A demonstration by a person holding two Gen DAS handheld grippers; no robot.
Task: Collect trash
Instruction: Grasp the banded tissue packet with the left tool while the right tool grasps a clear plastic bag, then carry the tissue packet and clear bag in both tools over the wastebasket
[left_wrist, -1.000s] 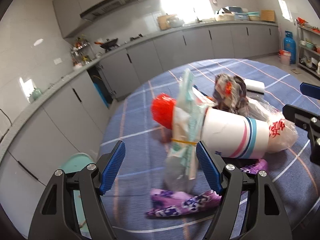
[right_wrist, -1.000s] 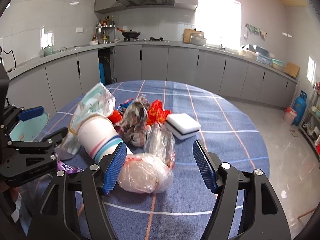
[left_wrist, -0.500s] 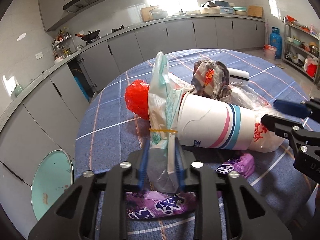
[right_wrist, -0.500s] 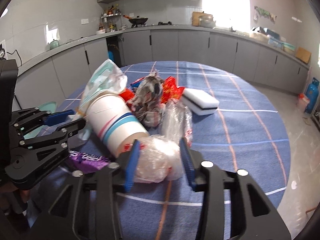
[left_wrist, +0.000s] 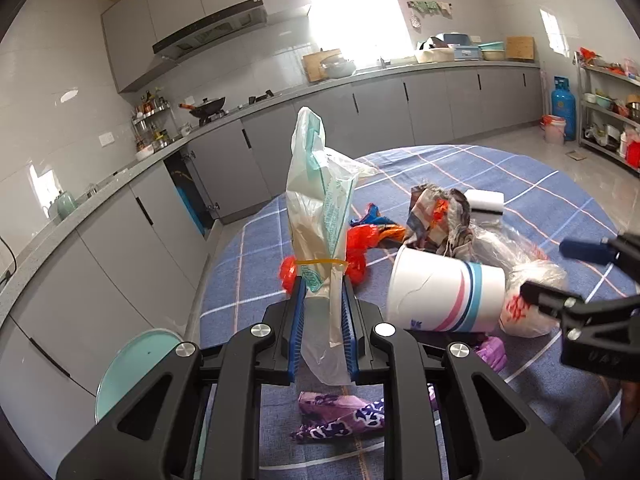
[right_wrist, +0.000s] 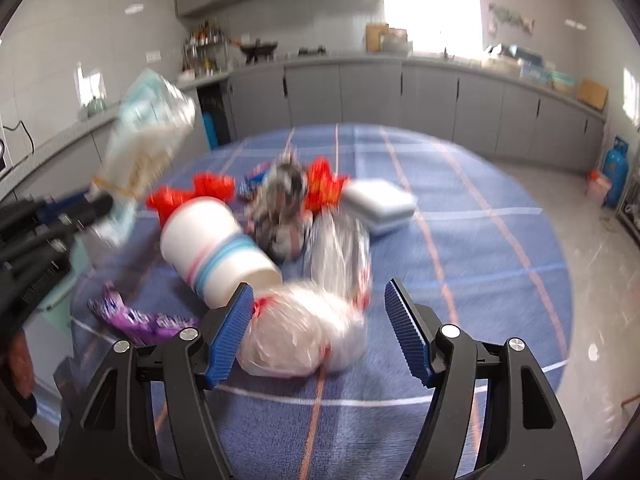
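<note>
1. The left gripper (left_wrist: 322, 328) has its blue pads closing and pinched on the lower part of a tall plastic bag (left_wrist: 320, 208), which stands upright above them with a yellow band around it.
2. The right gripper (right_wrist: 316, 328) has its jaws opening; a clear crumpled bag (right_wrist: 300, 332) lies on the table between the spread pads, close to the left pad, though the blur hides whether it touches.
3. A purple wrapper (left_wrist: 340, 416) lies flat on the blue checked tablecloth (right_wrist: 460, 240), just below the left gripper.
4. A white cup (left_wrist: 444, 296) with pink and blue stripes lies on its side between the two grippers, its base against the clear bag.
5. Behind the cup sit red plastic scraps (left_wrist: 360, 248), a wad of patterned wrapping (left_wrist: 436, 220) and a white sponge (right_wrist: 380, 204).
6. Grey cabinets (left_wrist: 400, 108) line the far wall.
</note>
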